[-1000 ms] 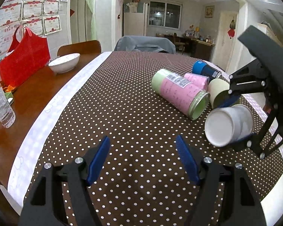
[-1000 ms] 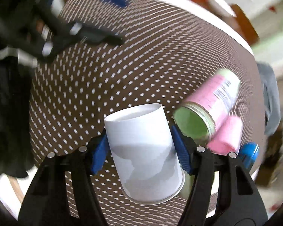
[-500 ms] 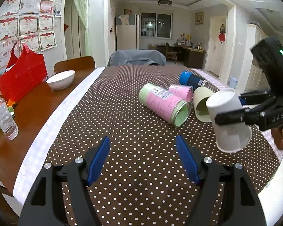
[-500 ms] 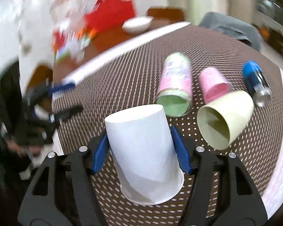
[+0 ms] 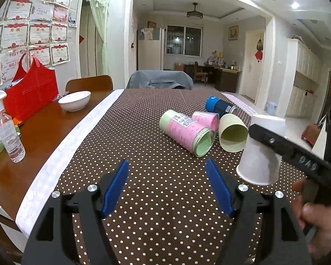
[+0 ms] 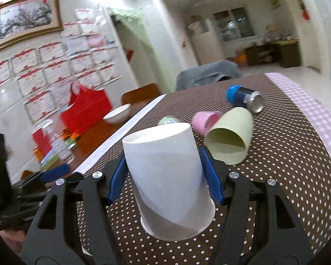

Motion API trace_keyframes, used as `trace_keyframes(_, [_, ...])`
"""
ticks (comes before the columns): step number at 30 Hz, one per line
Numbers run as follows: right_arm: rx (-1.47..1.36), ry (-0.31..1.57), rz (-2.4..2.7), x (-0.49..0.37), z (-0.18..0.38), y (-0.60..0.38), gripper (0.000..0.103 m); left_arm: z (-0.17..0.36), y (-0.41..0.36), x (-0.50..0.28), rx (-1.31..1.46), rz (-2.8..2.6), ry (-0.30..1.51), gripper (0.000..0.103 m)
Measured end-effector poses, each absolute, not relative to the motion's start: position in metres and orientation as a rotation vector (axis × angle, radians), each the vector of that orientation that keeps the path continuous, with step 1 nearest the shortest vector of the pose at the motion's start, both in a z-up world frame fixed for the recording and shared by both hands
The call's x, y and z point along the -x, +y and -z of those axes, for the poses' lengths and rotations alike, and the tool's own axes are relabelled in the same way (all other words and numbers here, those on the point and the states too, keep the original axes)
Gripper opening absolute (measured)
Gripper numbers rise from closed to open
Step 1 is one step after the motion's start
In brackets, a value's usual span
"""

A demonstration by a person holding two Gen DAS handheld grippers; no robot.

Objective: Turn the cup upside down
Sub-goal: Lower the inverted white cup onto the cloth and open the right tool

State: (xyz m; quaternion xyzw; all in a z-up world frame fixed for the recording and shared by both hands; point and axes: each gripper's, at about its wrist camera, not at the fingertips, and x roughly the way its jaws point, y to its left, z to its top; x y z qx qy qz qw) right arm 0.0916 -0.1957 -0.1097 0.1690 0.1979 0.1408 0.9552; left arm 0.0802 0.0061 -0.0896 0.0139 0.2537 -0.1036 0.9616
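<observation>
My right gripper (image 6: 165,182) is shut on a white paper cup (image 6: 167,181). The cup is upside down, mouth toward the brown dotted tablecloth (image 6: 286,176), slightly tilted, its rim at or just above the cloth. In the left wrist view the same cup (image 5: 259,159) stands at the right, held by the right gripper's black finger (image 5: 286,148). My left gripper (image 5: 166,186) is open and empty over the cloth, to the left of the cup.
A pink-and-green canister (image 5: 187,132), a pink cup (image 5: 206,119), a pale yellow cup (image 5: 231,134) and a blue can (image 5: 219,106) lie on their sides behind the white cup. A white bowl (image 5: 75,100), a red bag (image 5: 31,95) and a water bottle (image 5: 11,139) stand at the left.
The right gripper has turned the white cup from lying sideways to mouth down and lowered it toward the cloth. The left gripper stays open in place.
</observation>
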Motion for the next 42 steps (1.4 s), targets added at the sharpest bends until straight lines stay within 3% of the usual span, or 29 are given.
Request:
trace_keyframes(34, [-0.258, 0.550, -0.146, -0.111, 0.138, -0.172, 0.064, 0.110, 0.012, -0.080, 0.000, 0.205, 0.551, 0.072])
trace_keyframes(37, [-0.262, 0.550, -0.147, -0.104, 0.138, -0.171, 0.074, 0.110, 0.013, -0.080, 0.000, 0.203, 0.550, 0.072])
trace_keyframes(39, [-0.274, 0.544, -0.147, -0.099, 0.137, -0.172, 0.091, 0.109, 0.013, -0.079, 0.001, 0.203, 0.547, 0.072])
trace_keyframes(42, [-0.292, 0.530, -0.147, -0.090, 0.133, -0.175, 0.097, 0.107, 0.015, -0.077, 0.002, 0.202, 0.541, 0.072])
